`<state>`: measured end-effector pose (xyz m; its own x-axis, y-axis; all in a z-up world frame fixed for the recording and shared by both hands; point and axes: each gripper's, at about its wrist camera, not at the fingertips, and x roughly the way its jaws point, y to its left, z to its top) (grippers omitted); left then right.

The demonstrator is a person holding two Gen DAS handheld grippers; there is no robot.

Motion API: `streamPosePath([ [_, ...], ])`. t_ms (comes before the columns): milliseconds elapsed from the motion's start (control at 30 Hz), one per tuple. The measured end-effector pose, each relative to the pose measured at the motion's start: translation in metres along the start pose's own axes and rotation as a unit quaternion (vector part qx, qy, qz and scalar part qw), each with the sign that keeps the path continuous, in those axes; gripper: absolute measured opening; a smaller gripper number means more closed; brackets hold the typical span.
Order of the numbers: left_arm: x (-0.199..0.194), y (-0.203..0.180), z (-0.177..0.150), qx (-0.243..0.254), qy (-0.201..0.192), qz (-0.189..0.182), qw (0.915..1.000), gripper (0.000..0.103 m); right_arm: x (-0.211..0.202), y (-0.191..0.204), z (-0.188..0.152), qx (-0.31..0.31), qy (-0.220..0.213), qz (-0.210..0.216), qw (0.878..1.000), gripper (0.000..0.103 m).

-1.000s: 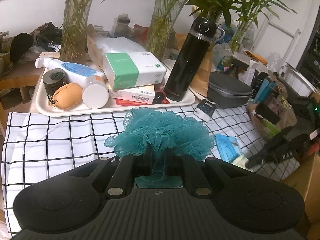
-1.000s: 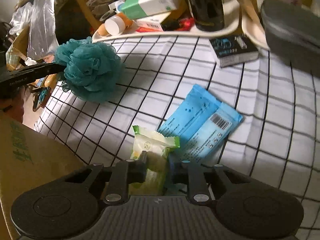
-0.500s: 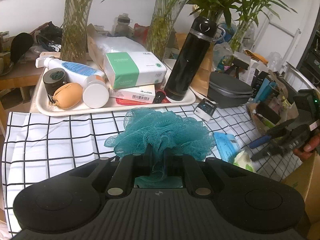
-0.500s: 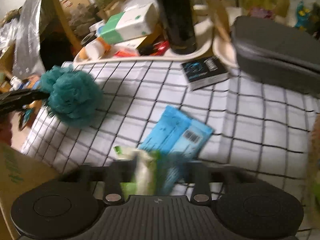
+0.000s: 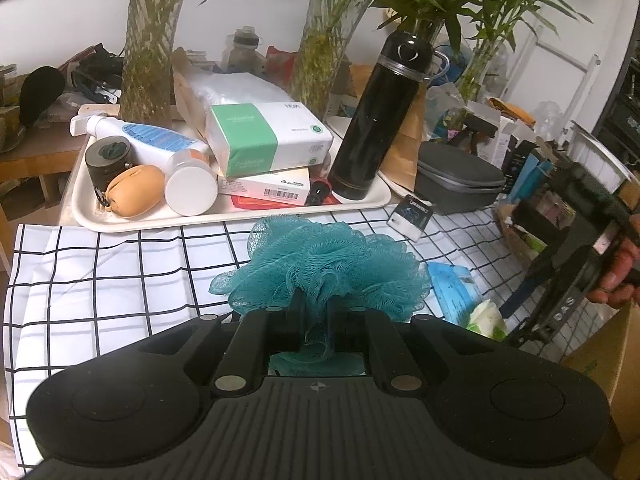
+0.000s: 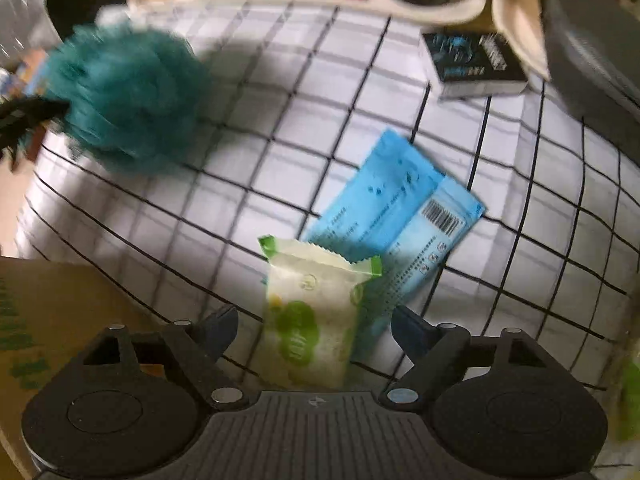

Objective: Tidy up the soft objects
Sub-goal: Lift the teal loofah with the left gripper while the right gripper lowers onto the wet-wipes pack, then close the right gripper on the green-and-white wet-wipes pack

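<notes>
Loofah [image 5: 324, 264] clamped in left gripper [image 5: 316, 304]

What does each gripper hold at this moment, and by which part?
The left gripper is shut on the teal mesh bath sponge, pinching its near bottom folds. The right gripper is open; the green-and-white packet lies unheld between its fingers.

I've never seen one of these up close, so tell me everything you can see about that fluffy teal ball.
The teal mesh bath pouf is a ruffled ball of gathered netting, soft and springy-looking. The left gripper is shut on its near side, pinching a fold of mesh between the two fingers. It sits over the black-and-white checked cloth, in front of the white tray. Whether it rests on the cloth or hangs just above cannot be told. Nothing else touches it.
</notes>
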<state>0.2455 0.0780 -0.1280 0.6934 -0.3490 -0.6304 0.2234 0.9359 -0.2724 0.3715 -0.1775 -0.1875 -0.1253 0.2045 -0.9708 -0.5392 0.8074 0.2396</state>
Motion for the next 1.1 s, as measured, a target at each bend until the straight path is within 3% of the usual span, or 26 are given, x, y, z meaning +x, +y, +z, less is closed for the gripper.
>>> streamPosePath([
  [233, -0.002, -0.001, 0.001, 0.002, -0.004, -0.002, 1.0, 0.009, 0.019, 0.002, 0.018, 0.017, 0.075, -0.025, 0.997, 0.069],
  [333, -0.003, -0.005, 0.001, 0.014, -0.003, -0.009, 0.9999, 0.009, 0.021, 0.001, 0.02, 0.02, 0.082, -0.037, 0.996, 0.064],
  [367, -0.004, -0.007, 0.002, 0.016, -0.002, -0.008, 0.9998, 0.009, 0.02, 0.0, 0.02, 0.018, 0.081, -0.038, 0.996, 0.056],
  [433, -0.007, -0.013, 0.003, 0.025, -0.003, -0.011, 0.9996, 0.008, 0.016, -0.001, 0.018, 0.019, 0.073, -0.039, 0.996, 0.053],
  [633, -0.023, -0.027, 0.009, 0.039, -0.017, -0.001, 0.9991, 0.008, -0.009, -0.011, 0.005, 0.02, 0.019, -0.054, 0.998, 0.053],
  [833, -0.043, -0.039, 0.022, 0.052, -0.019, 0.013, 0.9984, 0.008, -0.048, -0.007, -0.013, 0.03, -0.068, -0.079, 0.994, 0.052],
  [1100, -0.075, -0.063, 0.035, 0.082, -0.022, 0.039, 0.9957, 0.008, -0.111, 0.014, -0.047, 0.012, -0.205, -0.094, 0.974, 0.052],
])
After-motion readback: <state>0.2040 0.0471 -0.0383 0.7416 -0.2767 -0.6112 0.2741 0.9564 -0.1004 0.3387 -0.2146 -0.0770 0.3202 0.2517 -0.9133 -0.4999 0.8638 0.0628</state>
